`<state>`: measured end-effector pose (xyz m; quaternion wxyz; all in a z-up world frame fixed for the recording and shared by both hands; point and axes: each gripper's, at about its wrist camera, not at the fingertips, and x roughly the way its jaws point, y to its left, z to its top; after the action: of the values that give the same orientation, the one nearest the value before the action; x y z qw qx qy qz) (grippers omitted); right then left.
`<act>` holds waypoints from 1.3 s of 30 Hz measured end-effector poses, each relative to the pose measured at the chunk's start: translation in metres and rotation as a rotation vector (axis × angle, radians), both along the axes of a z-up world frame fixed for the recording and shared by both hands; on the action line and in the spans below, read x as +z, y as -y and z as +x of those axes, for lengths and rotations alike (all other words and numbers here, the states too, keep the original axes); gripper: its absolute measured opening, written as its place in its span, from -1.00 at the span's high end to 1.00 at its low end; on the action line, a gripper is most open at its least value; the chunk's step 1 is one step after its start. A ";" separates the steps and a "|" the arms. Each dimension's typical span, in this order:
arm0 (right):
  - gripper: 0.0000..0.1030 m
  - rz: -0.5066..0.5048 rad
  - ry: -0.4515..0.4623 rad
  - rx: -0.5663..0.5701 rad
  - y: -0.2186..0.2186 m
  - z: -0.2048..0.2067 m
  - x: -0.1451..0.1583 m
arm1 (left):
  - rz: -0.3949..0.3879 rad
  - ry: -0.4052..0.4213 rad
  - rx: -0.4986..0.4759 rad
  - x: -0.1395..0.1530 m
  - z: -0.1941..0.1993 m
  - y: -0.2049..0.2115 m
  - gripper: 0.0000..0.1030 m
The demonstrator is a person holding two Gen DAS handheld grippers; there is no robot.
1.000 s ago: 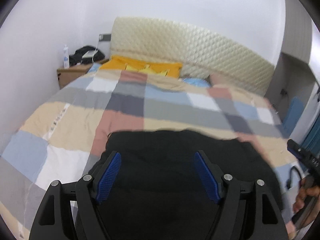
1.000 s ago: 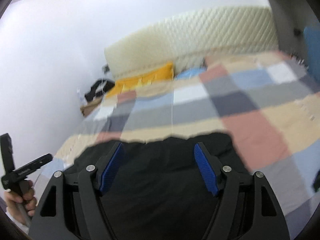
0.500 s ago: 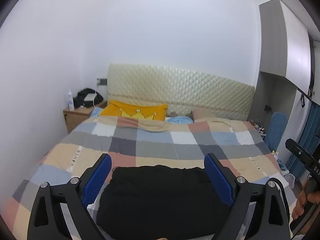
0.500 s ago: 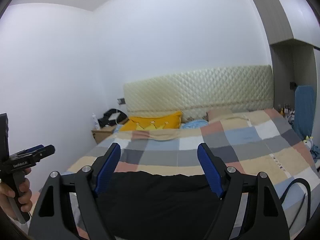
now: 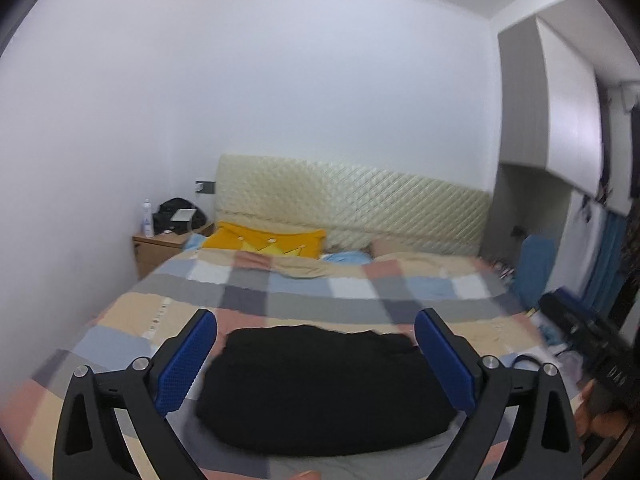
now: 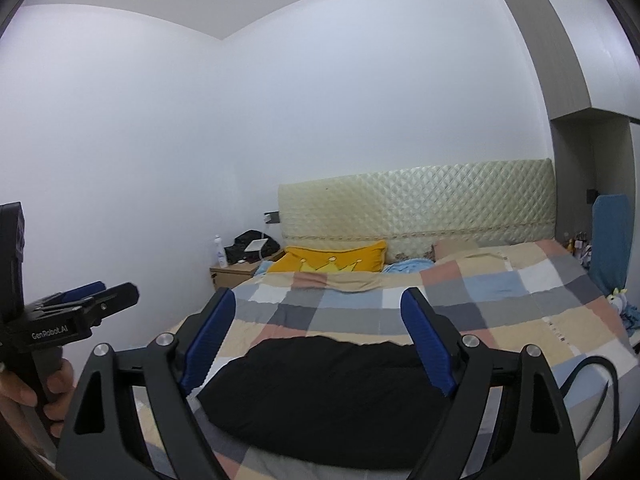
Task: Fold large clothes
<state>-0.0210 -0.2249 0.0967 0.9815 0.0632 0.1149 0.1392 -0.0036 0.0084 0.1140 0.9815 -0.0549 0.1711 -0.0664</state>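
Note:
A black garment [image 5: 324,388] lies folded in a compact rectangle near the foot of the bed on the checked quilt [image 5: 340,292]. It also shows in the right wrist view [image 6: 332,392]. My left gripper [image 5: 316,344] is open and empty, held above and behind the garment. My right gripper [image 6: 318,324] is open and empty too, raised clear of the garment. The left gripper also shows at the left edge of the right wrist view [image 6: 86,300].
A yellow crown pillow [image 5: 264,242] and a quilted headboard [image 5: 352,208] are at the far end. A wooden nightstand [image 5: 160,248] with a bottle and a black bag stands at the left. A blue chair [image 5: 536,268] and clutter fill the right side. A black cable [image 6: 588,376] lies on the quilt.
Both grippers have pulled up and back from the black garment and opened wider. The views now tilt up, showing the whole bed and wall. The garment stays folded on the quilt.

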 end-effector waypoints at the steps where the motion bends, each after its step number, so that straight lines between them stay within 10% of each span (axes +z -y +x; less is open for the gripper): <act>1: -0.65 -0.003 0.001 -0.002 -0.002 -0.005 -0.003 | -0.007 -0.005 -0.017 -0.003 -0.002 0.000 -0.95; 39: -0.99 -0.046 -0.311 -0.089 0.001 -0.002 -0.122 | 0.078 -0.358 0.047 -0.126 0.006 0.014 -0.95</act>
<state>-0.0229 -0.2259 -0.0250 0.9583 0.0665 0.2656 0.0816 0.0028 -0.0057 -0.0121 0.9379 -0.0318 0.3444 -0.0262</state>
